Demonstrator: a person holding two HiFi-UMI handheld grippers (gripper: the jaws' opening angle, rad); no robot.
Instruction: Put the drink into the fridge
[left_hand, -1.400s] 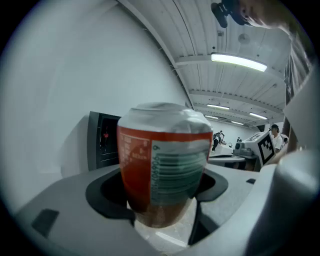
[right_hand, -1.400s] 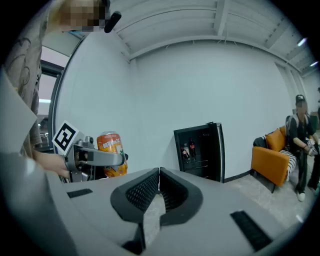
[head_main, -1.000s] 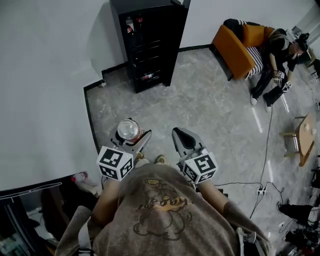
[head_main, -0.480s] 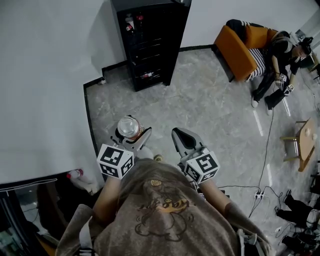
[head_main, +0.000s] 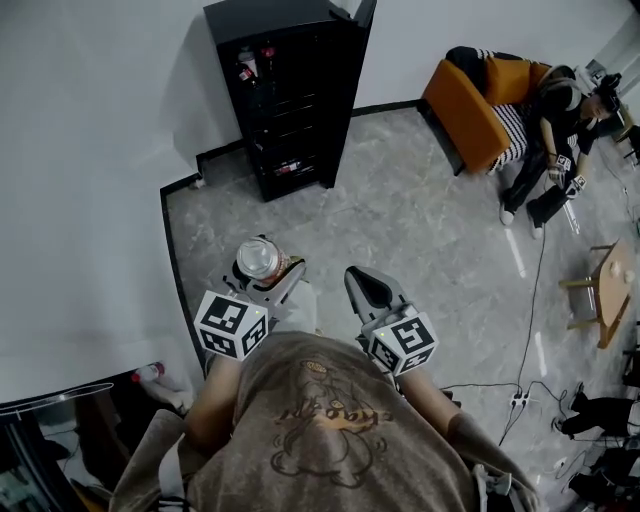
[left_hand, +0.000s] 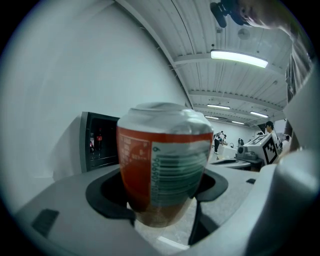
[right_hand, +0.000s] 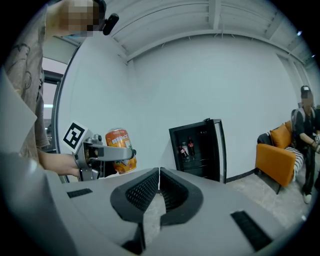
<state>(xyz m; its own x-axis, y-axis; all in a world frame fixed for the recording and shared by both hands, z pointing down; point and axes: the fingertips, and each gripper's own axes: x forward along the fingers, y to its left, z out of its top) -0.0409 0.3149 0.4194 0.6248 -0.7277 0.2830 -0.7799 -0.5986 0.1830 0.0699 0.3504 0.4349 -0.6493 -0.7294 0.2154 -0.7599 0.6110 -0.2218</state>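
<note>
— Close to the person's chest, the left gripper is clamped on the drink can, a smooth orange cylinder with a green label (silvery domed top up). The right gripper has its ribbed jaws pressed together, with nothing between them.
— Which step?
— Carrying, I'd judge. The boxy black fridge stands well apart across the glossy marbled floor, with bottles on its shelves.
— Next?
— Walk the can over. The free gripper probably handles the door, though I can't tell whether it is shut.
</note>
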